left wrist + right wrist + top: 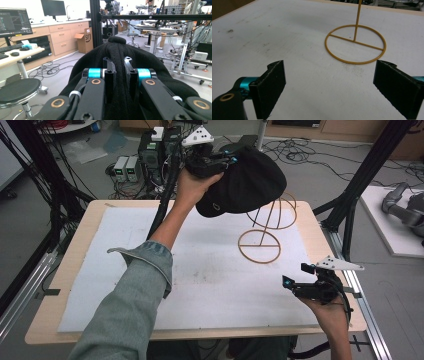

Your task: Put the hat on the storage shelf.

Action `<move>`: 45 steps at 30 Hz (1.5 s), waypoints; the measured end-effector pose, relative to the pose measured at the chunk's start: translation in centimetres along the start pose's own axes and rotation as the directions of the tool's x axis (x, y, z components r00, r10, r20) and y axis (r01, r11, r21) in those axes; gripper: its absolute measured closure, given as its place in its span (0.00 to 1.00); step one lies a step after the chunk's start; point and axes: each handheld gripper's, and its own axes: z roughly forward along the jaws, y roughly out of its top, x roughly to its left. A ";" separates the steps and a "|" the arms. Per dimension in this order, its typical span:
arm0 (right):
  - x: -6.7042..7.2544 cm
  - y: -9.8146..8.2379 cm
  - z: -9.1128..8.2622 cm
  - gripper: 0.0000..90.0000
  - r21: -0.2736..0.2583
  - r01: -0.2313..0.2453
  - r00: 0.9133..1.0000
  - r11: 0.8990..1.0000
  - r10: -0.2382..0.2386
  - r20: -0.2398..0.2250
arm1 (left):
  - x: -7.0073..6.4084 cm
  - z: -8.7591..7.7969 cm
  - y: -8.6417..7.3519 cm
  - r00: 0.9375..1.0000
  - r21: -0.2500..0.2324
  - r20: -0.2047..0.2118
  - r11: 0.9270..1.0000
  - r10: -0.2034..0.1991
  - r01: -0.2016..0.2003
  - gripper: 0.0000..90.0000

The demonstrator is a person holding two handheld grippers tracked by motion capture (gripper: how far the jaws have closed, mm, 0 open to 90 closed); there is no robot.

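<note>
- My left gripper (117, 72) has its two jaws pinched tight on a fold of the black hat (117, 53). The soft cloth is squeezed right between them.
- The hat hangs from those jaws, up in the air, well above the white mat (150, 270). Its round top bulges out past my jaw tips, and a little button sits on the very top.
- From the high view, my left gripper (220, 160) holds the hat (247, 182) over the far side of the table, and the hat is just touching or just above the top of the gold wire stand (267, 227). I cannot tell which.
- My right gripper (329, 87) has its jaws wide apart. Nothing is between them, just bare white mat (274, 32).
- A bit past my right jaw tips stands the gold wire stand (355, 45). Its round ring lies flat on the mat, with a thin pole going straight up from the middle bar.
- From the high view, my right gripper (300, 277) sits low by the near right corner of the table (75, 245), well apart from the hat.
</note>
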 end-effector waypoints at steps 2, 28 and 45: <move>0.0 0.0 0.0 0.12 0.000 0.000 1.000 1.000 0.000 0.000 | -0.2 0.4 -0.1 1.000 0.004 0.005 1.000 -0.001 0.001 0.92; 0.1 0.0 0.0 0.12 -0.002 0.004 1.000 1.000 -0.004 -0.003 | -1.4 2.9 -1.5 1.000 0.032 0.031 0.999 0.004 -0.006 0.91; 0.1 0.0 -0.1 0.12 -0.003 0.003 1.000 1.000 -0.003 -0.006 | -2.2 4.8 -3.1 0.998 0.064 0.060 0.998 0.000 -0.004 0.91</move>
